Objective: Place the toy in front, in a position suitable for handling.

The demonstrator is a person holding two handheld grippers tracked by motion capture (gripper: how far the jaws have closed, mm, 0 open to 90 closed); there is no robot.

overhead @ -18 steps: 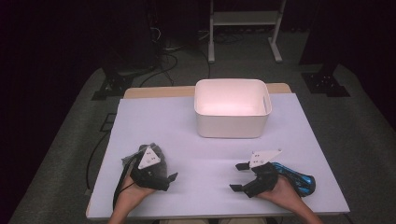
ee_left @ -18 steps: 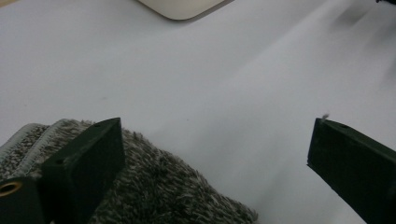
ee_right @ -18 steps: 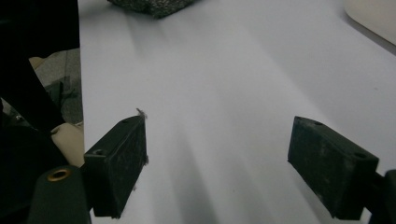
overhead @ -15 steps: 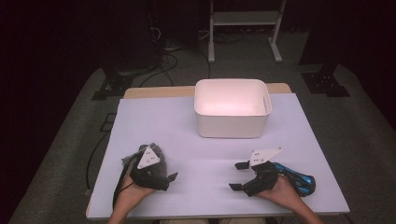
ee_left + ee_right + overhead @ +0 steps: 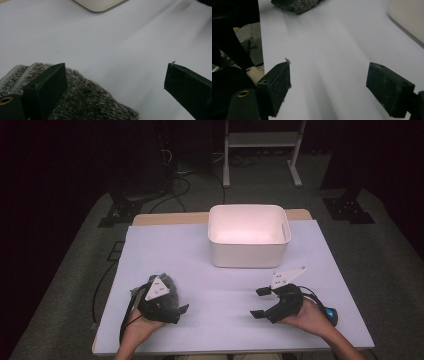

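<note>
Bright overhead light on the table, dark surroundings, soft blur

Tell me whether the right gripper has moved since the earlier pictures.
No. In the high view the right gripper sits at the same spot below the white bin, near the table's front edge, as before.

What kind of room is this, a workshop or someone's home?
Probably a lab or recording studio, not a home: a white-covered table in a dark room, cables trailing over the floor, a metal equipment stand behind, and a person's hand-held left gripper.
</note>
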